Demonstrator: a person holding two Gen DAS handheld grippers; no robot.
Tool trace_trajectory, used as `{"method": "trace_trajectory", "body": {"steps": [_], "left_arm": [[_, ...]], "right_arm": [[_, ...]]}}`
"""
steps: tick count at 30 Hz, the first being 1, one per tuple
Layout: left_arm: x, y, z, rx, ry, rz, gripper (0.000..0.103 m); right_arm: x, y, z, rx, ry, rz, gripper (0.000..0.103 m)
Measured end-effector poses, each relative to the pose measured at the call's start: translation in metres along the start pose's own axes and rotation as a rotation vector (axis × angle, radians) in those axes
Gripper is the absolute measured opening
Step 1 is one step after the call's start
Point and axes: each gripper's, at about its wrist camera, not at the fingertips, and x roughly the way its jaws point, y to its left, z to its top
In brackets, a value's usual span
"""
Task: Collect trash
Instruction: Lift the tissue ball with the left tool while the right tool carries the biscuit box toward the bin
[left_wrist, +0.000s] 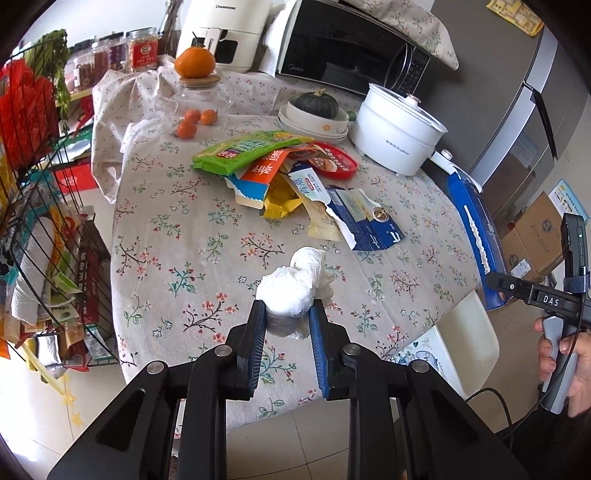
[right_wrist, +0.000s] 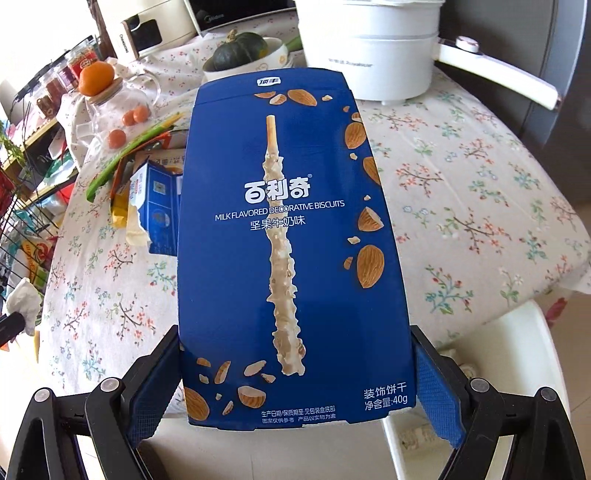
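Left wrist view: left gripper (left_wrist: 287, 317) has its fingers (left_wrist: 255, 332) narrowed onto a crumpled white tissue wad (left_wrist: 293, 291), pads pressing it from both sides. The wad is held over the near part of the bench (left_wrist: 177, 236), which is covered in a floral cloth. Landmark: white pot (left_wrist: 397, 133) at the far right of the bench. Left of the pot, a stack of bowls with a dark green squash (left_wrist: 314, 105) on top. In front of the pot and towards the bench centre, a wrapper pile (left_wrist: 280, 173): green packet, orange and yellow wrappers, red lid, torn blue-and-white carton. Far left of the pot, a glass jar (left_wrist: 195, 99) with an orange on its lid and small oranges at its base. Behind the pot, a microwave (left_wrist: 351, 48). A wire rack (left_wrist: 40, 206) stuffed with packets stands off the left bench edge. At the right frame edge, a hand (left_wrist: 565, 354) grips the other tool's handle.

Right wrist view: right gripper (right_wrist: 295, 384) has its fingers (right_wrist: 437, 402) spread wide, clamped on the side edges of a flat blue biscuit box (right_wrist: 288, 251). The box stands lengthwise away from the camera, its far end reaching towards the pot (right_wrist: 369, 48). The wrapper pile (right_wrist: 147, 184) lies left of the box, the squash (right_wrist: 240, 48) left of the pot. The tissue wad (right_wrist: 24, 301) shows at the left edge.
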Motion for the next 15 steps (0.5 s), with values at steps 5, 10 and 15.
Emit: {"method": "trace_trajectory", "body": {"steps": [5, 10, 15], "left_arm": [[0.004, -0.022, -0.004, 0.039, 0.012, -0.020, 0.025], [0.012, -0.049, -0.009, 0.084, 0.024, -0.047, 0.025], [0.020, -0.077, -0.012, 0.115, 0.038, -0.076, 0.025]], "right_arm": [[-0.017, -0.042, -0.022, 0.058, 0.007, -0.045, 0.094], [-0.032, -0.084, -0.044, 0.116, 0.011, -0.077, 0.094], [-0.044, -0.122, -0.066, 0.164, 0.023, -0.113, 0.094]]}}
